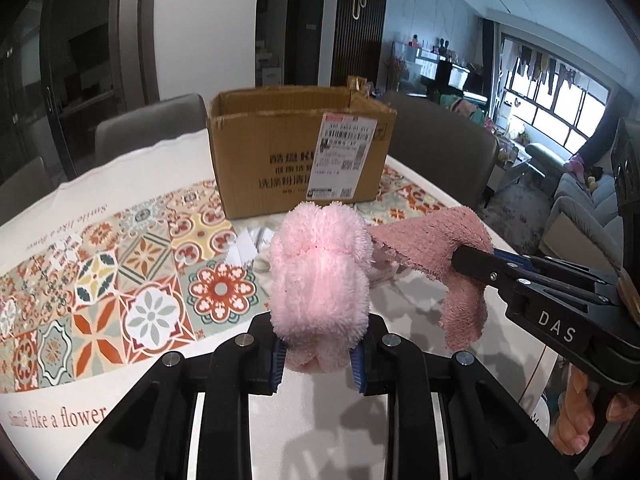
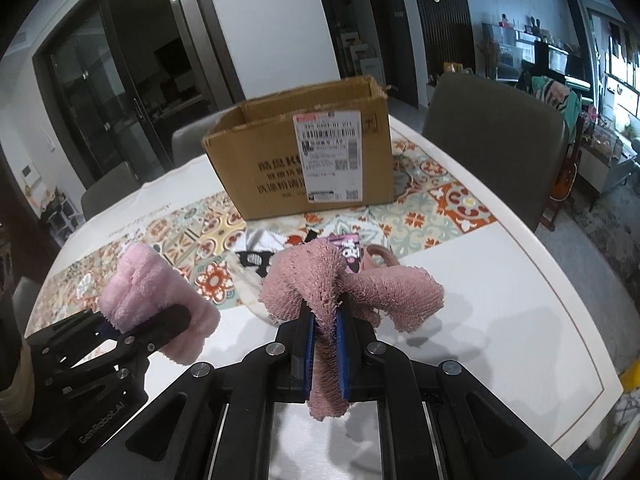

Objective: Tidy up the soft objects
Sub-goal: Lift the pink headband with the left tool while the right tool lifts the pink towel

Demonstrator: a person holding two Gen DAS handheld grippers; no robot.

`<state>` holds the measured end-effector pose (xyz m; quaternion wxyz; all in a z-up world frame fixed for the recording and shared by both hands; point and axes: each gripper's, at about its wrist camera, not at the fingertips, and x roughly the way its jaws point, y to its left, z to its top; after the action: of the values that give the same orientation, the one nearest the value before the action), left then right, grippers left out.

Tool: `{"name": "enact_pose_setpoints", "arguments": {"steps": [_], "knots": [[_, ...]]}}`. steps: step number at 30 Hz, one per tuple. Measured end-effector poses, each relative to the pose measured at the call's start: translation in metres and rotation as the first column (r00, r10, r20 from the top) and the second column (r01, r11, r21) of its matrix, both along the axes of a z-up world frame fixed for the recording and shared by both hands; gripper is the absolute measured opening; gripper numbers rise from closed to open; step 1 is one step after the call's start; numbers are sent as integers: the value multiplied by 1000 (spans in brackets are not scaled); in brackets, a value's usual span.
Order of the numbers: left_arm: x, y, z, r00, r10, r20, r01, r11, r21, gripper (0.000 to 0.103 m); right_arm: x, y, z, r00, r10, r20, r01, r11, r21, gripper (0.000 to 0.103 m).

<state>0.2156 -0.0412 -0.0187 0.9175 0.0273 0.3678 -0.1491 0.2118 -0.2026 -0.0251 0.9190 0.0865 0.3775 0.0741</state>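
Gripping light pink cloth [image 1: 318, 280], left gripper [image 1: 318, 356] clenched, above table's [image 2: 500, 320] near edge; darker cloth [image 2: 340, 284] pinched by right gripper [image 2: 324, 320]; box [image 2: 300, 160] mid-table; loose ends may be snagged on rim, slipped.

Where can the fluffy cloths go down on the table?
Bare white tabletop lies right of the patterned mat and close before both grippers. It is crowded before the cardboard box, where small items lie.
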Motion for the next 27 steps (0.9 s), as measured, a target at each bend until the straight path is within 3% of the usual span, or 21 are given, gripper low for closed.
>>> {"name": "enact_pose_setpoints", "arguments": {"steps": [11,27], "knots": [[-3,2,36,995,3,103,-2,1000,-6,27,-7,2,34,995,14,98,-15,1000,11,11],[5,2,88,968,15,249,-9,1000,-27,27,-2,1,83,970,12,241,-18,1000,25,11]]}}
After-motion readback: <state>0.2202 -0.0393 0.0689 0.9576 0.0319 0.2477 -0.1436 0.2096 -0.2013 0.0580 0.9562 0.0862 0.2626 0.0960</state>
